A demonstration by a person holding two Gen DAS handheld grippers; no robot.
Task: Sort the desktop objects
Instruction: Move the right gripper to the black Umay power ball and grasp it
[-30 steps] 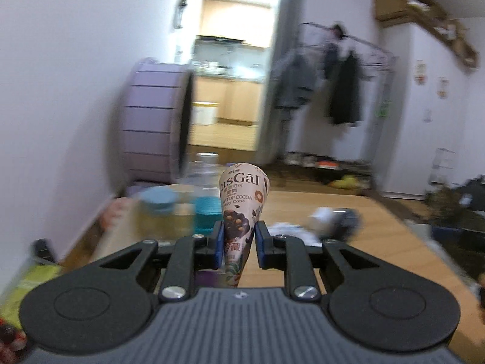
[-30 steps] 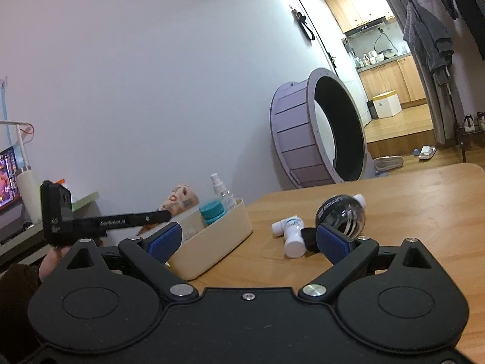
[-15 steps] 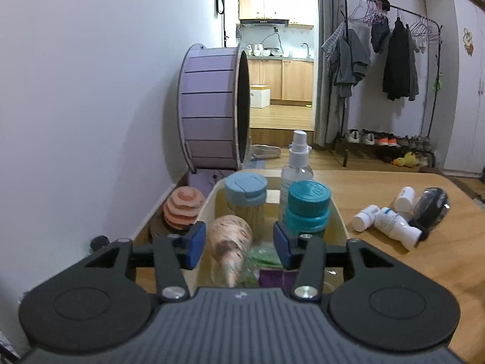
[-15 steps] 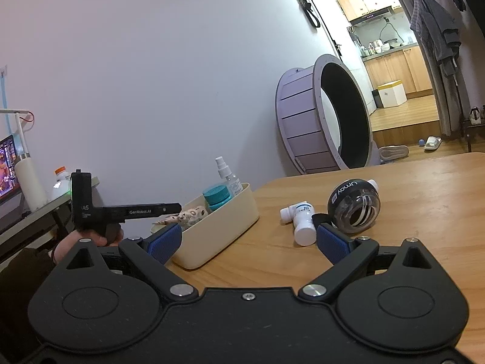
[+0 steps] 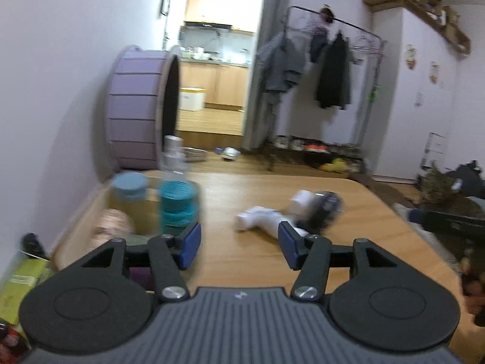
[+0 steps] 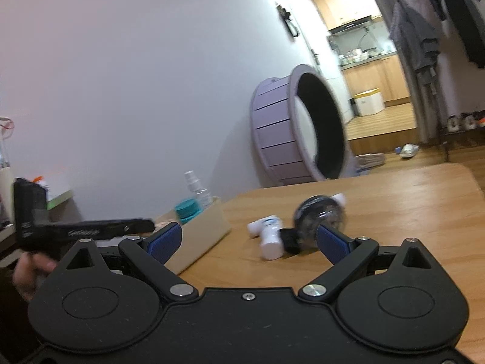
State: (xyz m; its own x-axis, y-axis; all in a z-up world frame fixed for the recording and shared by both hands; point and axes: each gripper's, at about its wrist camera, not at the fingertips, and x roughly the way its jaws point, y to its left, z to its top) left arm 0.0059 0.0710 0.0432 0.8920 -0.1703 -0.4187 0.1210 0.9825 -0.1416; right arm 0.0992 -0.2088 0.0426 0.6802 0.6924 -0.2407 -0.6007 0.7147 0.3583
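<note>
White bottle (image 6: 269,236) lying flat, cap toward camera

Right gripper (image 6: 248,239) hangs over the light wooden table (image 6: 409,212), its blue-padded jaws spread wide with nothing between them. Just beyond lie two white plastic bottles (image 6: 268,232) touching a dark, blurred ball-shaped gadget (image 6: 321,217). On the left, a cream rectangular bin (image 6: 203,233) holds a teal-lidded jar (image 6: 188,209) and a clear spray bottle (image 6: 198,188). The other black gripper (image 6: 91,229) reaches toward the bin, a hand (image 6: 30,270) beneath it. A big purple wheel (image 6: 297,127) stands behind.
</note>
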